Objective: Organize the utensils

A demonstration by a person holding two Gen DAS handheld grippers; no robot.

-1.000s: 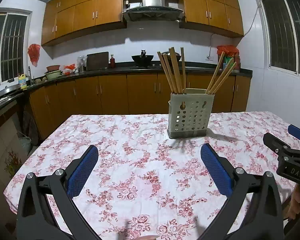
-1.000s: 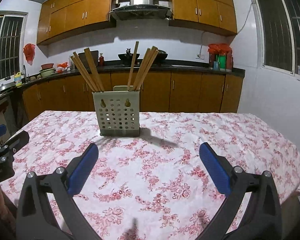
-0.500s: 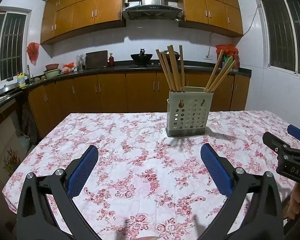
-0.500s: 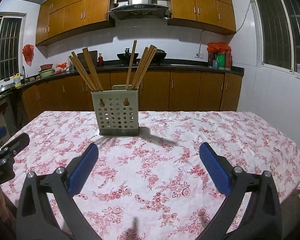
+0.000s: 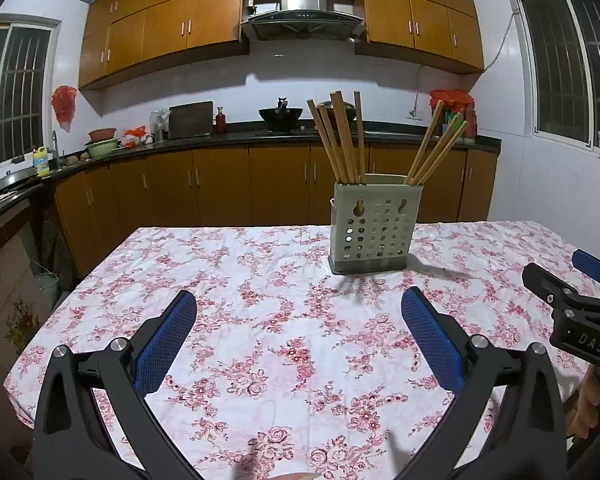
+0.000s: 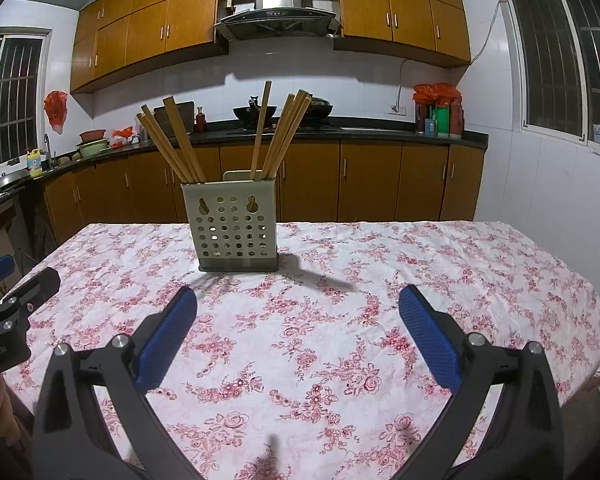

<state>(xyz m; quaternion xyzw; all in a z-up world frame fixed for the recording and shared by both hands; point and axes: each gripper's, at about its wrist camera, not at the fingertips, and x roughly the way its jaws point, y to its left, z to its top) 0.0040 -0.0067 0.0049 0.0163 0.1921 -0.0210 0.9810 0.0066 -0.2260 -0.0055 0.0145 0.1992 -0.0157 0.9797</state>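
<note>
While the left gripper [image 5: 298,336] hangs wide open and empty, its view has barely shifted: the chopstick holder [image 5: 374,229] sits right of centre on the floral bench [image 5: 260,300], chopsticks [image 5: 342,140] upright inside.

From the right wrist view, the right gripper [image 6: 298,334], equally spread and empty, sees the holder upper left of centre, unchanged. Judging by this, the sorting looks finished.

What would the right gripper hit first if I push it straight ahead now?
Likely nothing soon: the right gripper, open, points just right of the utensil holder. Only tablecloth lies ahead, though the left finger might clip the holder; depth is unclear.
</note>
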